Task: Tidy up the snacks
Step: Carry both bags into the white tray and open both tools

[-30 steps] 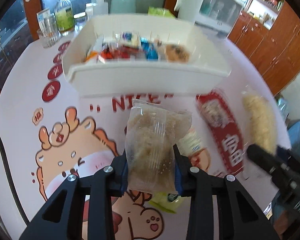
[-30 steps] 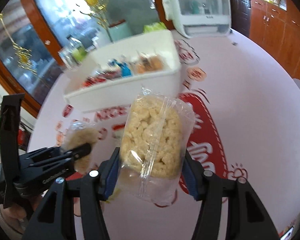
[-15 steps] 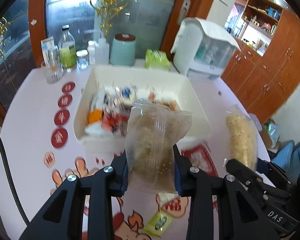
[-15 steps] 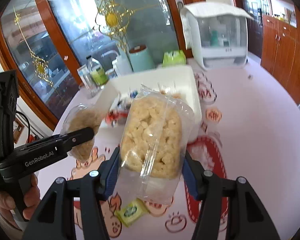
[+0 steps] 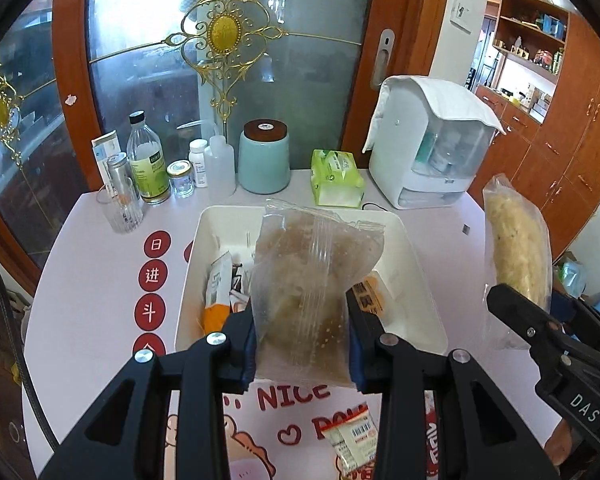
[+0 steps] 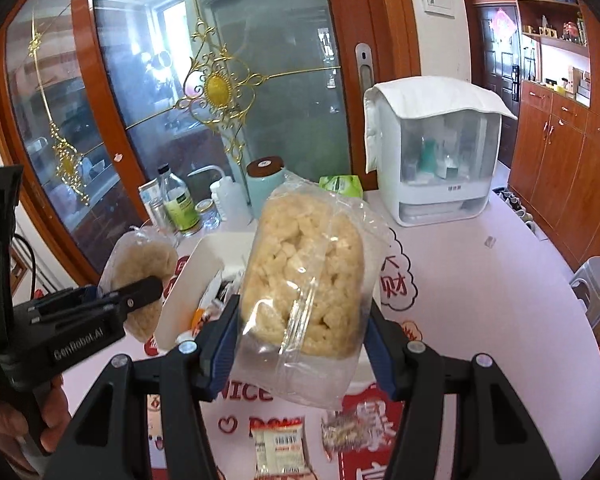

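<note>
My left gripper (image 5: 302, 340) is shut on a clear bag of brown puffed snack (image 5: 308, 292), held in the air in front of the white bin (image 5: 420, 280), which holds several snack packets. My right gripper (image 6: 298, 344) is shut on a clear bag of pale yellow rice-cracker cubes (image 6: 304, 276), also lifted above the table. The right gripper and its yellow bag (image 5: 516, 248) show at the right of the left wrist view. The left gripper with its brown bag (image 6: 140, 276) shows at the left of the right wrist view, beside the bin (image 6: 188, 280).
Small snack packets (image 6: 280, 452) lie on the pink printed tablecloth (image 5: 88, 280) near me. Behind the bin stand bottles (image 5: 146, 164), a glass (image 5: 120, 208), a teal canister (image 5: 264, 156), a green tissue pack (image 5: 336, 178) and a white appliance (image 5: 432, 148).
Both grippers have risen from the table with their bags and tilted up, so the bin now appears lower and farther off and the glass door behind fills the view.
</note>
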